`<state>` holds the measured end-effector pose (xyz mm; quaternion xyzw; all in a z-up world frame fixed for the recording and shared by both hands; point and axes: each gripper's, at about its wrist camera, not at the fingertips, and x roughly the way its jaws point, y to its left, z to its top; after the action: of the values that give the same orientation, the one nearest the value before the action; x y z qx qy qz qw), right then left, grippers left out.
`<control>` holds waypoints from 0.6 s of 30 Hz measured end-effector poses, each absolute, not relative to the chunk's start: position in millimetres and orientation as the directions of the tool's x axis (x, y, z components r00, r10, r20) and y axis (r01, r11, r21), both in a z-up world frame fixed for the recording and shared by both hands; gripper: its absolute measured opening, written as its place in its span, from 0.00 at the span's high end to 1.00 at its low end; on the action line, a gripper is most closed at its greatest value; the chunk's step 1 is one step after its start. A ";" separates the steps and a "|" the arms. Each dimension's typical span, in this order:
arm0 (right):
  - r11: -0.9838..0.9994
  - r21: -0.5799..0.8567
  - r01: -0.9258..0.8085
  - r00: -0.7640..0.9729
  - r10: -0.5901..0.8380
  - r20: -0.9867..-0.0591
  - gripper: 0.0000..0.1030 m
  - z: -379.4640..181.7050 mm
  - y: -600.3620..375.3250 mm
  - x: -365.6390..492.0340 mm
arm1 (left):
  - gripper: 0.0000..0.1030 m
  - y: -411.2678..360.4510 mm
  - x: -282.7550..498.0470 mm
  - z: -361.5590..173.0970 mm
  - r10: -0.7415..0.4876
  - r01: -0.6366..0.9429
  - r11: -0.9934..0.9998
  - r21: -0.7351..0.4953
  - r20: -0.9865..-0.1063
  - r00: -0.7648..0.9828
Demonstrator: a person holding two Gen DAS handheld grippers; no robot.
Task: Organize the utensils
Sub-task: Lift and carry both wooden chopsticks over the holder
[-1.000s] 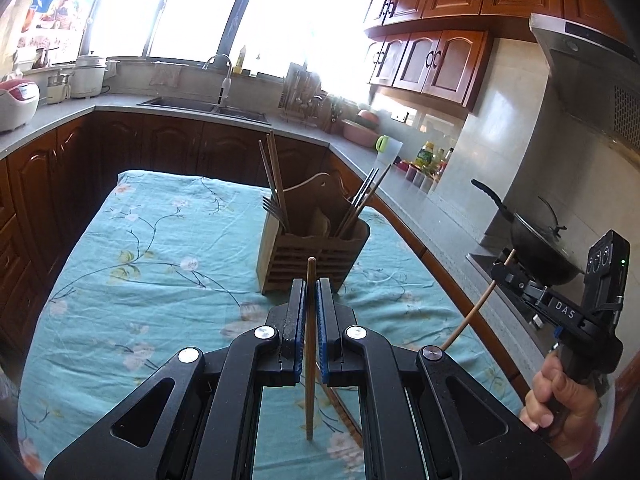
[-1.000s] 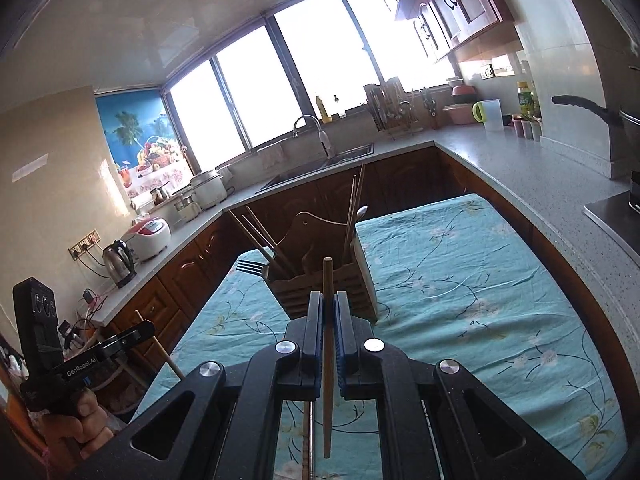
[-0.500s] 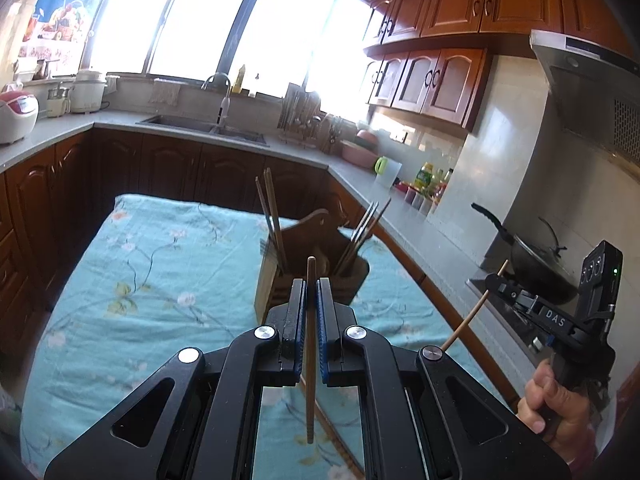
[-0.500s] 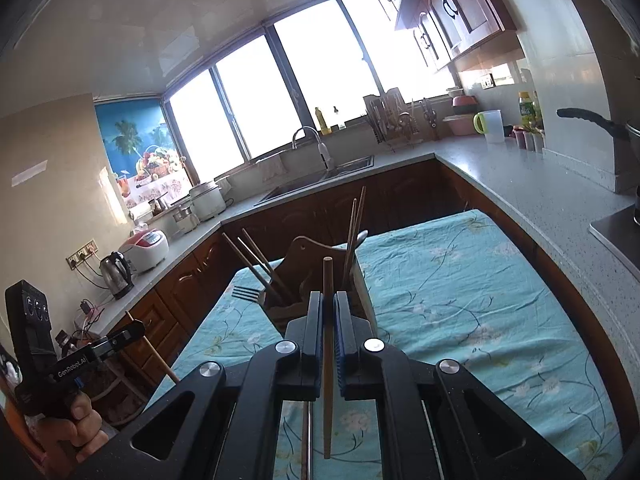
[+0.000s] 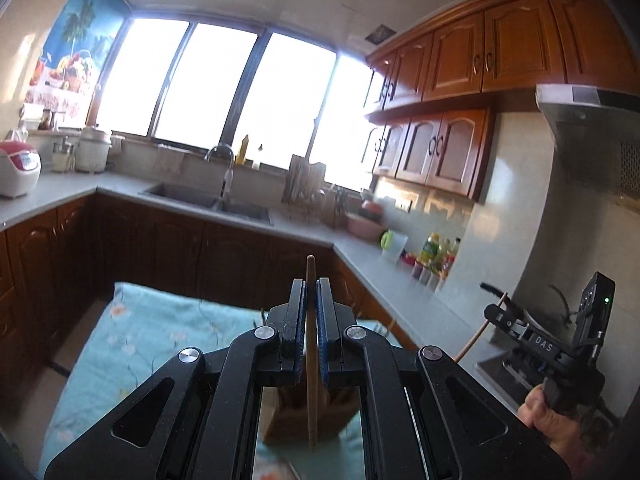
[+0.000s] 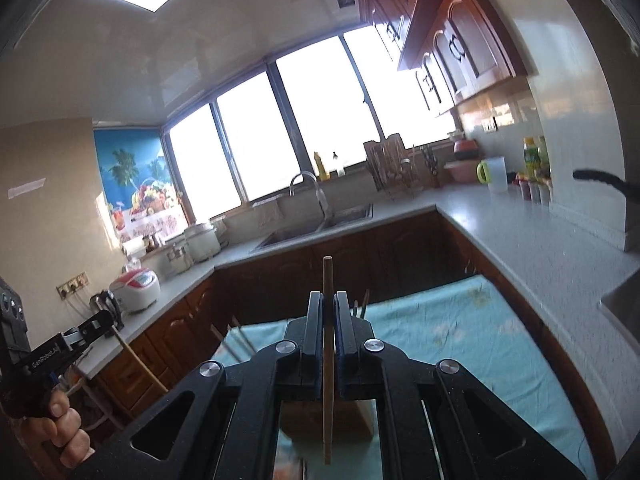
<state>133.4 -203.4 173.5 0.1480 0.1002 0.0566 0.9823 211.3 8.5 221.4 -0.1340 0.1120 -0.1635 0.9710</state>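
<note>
each hand carries one chopstick, and the step in hand looks like the carry toward the wooden utensil holder (image 5: 280,416) that stands on the worktop (image 5: 132,344), out toward its far end and mostly hidden beneath the tools in both views. the left tongs (image 5: 311,320) are pressed together on a chopstick (image 5: 311,360), which stands nearly upright between the blue-edged pads, its blunt top poking above them and its thinner end hanging below, in front of the holder. the right tongs (image 6: 329,332) pinch a second chopstick (image 6: 328,380) the same way, upright and centred in the pads. from the left view the right tool shows near the worktop's right edge, gripped by a hand (image 5: 548,420), its stick slanting down. the next move, as i judge it, calls for lining each stick's lower tip over an open slot of the holder, lowering until the tip is inside the wall, and only then parting the pads; which compartment suits cannot be told, since the openings are hidden. the sticks are slim, round, pale wood, smooth and light, likely to pivot in the pads if a tip knocks the rim. the holder is slatted wood, box-shaped, with other stick tips (image 6: 360,304) rising just above the right tongs in that view. the worktop wears a soft teal floral cloth that could bunch if the holder gets nudged.
</note>
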 end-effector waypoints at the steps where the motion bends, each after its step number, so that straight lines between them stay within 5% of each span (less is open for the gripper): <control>1: 0.949 0.306 -0.080 0.976 0.137 -0.171 0.95 177.4 -204.5 138.6 | 0.96 8.4 216.5 225.9 -0.342 0.285 0.911 -0.298 -0.161 0.926; 6: 0.948 0.310 -0.067 0.984 0.114 -0.135 0.95 196.1 -209.6 170.4 | 0.96 4.8 243.7 234.5 -0.292 0.253 0.924 -0.286 -0.103 0.951; 18: 0.958 0.284 -0.043 0.977 0.100 -0.187 0.95 151.7 -199.3 221.6 | 0.96 -4.8 300.6 163.1 -0.244 0.167 0.928 -0.334 -0.205 0.948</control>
<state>221.6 -199.3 151.7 0.1404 0.1001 0.0363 0.9844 300.6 -4.8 163.1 -0.1583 0.1221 -0.1053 0.9741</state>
